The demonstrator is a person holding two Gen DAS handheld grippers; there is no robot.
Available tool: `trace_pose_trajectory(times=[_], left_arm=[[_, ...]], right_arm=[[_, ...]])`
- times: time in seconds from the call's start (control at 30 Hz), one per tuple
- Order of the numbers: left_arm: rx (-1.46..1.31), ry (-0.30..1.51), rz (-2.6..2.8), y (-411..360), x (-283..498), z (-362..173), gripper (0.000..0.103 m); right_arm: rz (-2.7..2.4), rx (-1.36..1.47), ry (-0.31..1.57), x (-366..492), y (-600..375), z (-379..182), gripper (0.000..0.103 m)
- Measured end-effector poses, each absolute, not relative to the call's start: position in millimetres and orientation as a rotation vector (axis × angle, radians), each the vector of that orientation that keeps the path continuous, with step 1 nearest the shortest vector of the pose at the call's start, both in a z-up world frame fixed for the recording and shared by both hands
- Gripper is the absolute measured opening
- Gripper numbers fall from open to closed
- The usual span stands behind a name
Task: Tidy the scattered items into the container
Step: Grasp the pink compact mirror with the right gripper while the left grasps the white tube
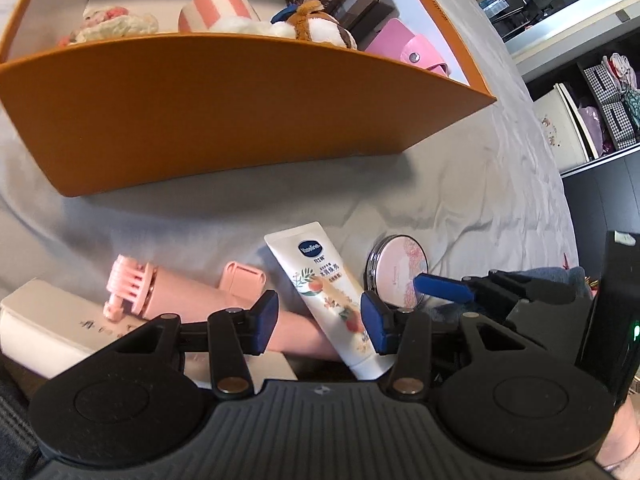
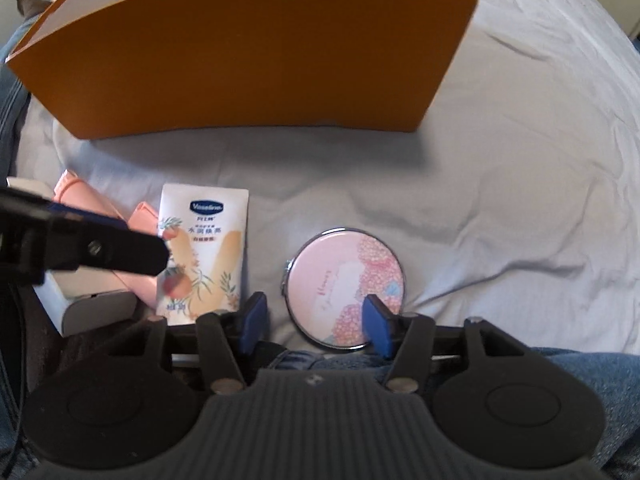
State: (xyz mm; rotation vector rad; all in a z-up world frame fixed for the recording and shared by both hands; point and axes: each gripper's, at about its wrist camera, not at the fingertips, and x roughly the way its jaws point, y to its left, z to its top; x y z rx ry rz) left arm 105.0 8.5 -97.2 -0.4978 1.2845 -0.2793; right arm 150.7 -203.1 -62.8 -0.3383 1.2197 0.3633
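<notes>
Above compact point(image 2: 345, 287), right gripper point(image 2: 316, 320) (agape)

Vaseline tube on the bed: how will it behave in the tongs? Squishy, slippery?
The Vaseline tube looks like a soft plastic squeeze tube, so it probably deforms under a pinch. Its glossy skin may slip. It lies flat across the pink fan, partly on soft bedding, so pushing likely slides it, not rolls.

Orange cardboard box point(image 1: 224, 112), white inside. White cream tube point(image 1: 334, 298) with peach-and-leaf print, blue logo. Round pink floral compact mirror point(image 2: 346, 286). Pale pink plastic fan point(image 1: 160, 292). Striped pink-and-white cup point(image 1: 214, 8). Grey bedsheet point(image 2: 500, 184).
</notes>
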Motion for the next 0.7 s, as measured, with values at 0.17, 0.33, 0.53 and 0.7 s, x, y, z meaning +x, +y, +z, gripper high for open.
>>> trace_pose_trajectory(times=[0.17,0.33,0.53,0.7], left_arm=[[-0.478,1.278,-0.281,1,108,-101,0.052],[-0.458,1.281,-0.278,-5,109,-104,0.052],[-0.428,1.284,-0.28,-11,110,-106,0.052],[-0.433,1.294,-0.295,-14,113,-111,0.051]], right_arm=[[0.357,-0.36,1.216,150,-200,-66,0.061],[0.325,-0.442,1.187,145,-189,-71,0.063],[0.316,-0.434,1.186,145,-189,-71,0.064],[0.298,-0.415,1.186,147,-188,-72,0.067]])
